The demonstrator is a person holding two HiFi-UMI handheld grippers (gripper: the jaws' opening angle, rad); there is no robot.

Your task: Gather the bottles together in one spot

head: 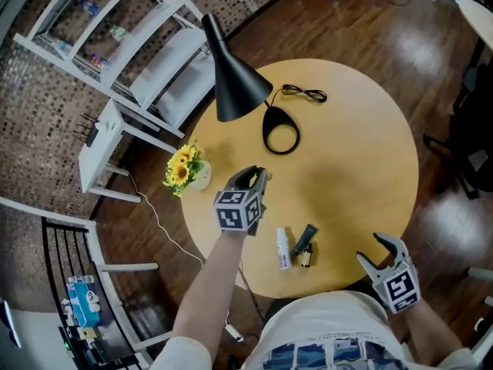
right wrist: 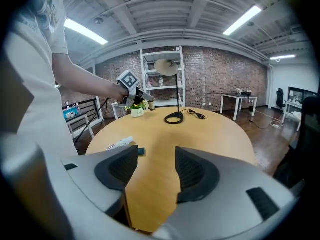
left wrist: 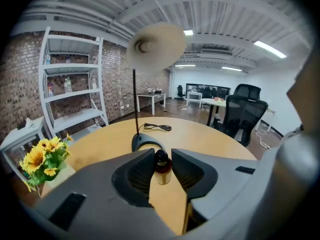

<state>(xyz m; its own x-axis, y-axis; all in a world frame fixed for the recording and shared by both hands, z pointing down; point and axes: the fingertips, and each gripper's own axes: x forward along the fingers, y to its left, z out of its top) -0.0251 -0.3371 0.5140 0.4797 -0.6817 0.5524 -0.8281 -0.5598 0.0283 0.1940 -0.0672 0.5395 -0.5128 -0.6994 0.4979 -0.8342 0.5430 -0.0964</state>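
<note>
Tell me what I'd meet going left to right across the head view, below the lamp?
Sunflowers → left gripper gripping a small brown bottle → white bottle → dark tube → right gripper, open.

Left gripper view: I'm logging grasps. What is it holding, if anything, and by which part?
The left gripper is shut on a small amber bottle, its pads on the upper part, about the black cap and shoulder.
</note>
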